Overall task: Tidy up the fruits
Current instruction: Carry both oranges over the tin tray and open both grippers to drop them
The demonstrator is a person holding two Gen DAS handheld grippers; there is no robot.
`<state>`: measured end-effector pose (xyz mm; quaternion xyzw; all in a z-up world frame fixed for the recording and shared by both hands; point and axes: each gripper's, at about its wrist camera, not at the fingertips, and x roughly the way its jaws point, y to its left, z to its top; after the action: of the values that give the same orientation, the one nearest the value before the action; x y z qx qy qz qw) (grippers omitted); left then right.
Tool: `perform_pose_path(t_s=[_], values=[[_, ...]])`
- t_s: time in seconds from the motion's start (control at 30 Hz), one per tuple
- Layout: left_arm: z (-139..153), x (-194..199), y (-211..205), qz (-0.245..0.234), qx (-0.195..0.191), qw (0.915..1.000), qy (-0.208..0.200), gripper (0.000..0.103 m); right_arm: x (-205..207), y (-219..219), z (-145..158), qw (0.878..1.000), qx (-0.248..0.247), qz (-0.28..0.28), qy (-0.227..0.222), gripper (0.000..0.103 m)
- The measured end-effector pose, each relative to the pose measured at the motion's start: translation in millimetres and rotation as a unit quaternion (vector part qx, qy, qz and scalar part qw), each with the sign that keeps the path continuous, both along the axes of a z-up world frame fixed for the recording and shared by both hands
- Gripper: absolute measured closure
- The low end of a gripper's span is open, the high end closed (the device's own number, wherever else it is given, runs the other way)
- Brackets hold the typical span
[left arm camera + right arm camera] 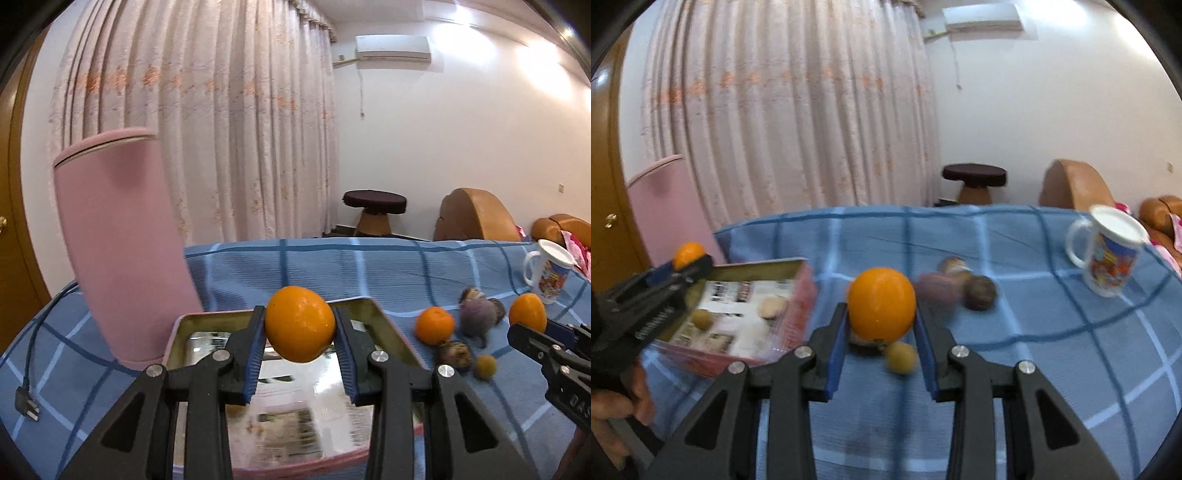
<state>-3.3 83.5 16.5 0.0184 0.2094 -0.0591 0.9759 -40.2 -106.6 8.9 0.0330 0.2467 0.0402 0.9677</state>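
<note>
Left wrist view: the left gripper [300,325] clamps an orange [300,324] between its blue pads, above the far end of an open tin [391,334]. The orange's skin is smooth, glossy and evenly coloured. On the blue checked cloth [369,269] right of the tin lie a small tangerine [434,325], dark purplish fruits [478,317] and a small yellowish fruit [485,366]. The right gripper [532,330] enters at the right edge, carrying a second orange [527,312].

Right wrist view: the right gripper [881,306] grips its orange [881,303] firmly, clear of the cloth [1034,332]. The left gripper [689,264] holds its orange [689,254] over the tin [757,266], where two small pale fruits [701,318] lie. Dark fruits [979,292] and a lidded mug [1108,254] stand beyond, blurred.
</note>
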Motion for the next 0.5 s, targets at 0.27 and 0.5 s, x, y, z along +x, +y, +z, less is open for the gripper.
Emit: perform_pose_path(t_s=[0.27, 0.5], values=[[2, 14, 32, 0.04, -0.006, 0.9992, 0.007, 0.066, 20, 64, 11, 0.999, 0.006, 0.044, -0.017, 0.065], [-7, 25, 45, 0.068, -0.008, 0.9972, 0.03, 0.066, 46, 92, -3, 0.999, 0.005, 0.052, -0.004, 0.065]])
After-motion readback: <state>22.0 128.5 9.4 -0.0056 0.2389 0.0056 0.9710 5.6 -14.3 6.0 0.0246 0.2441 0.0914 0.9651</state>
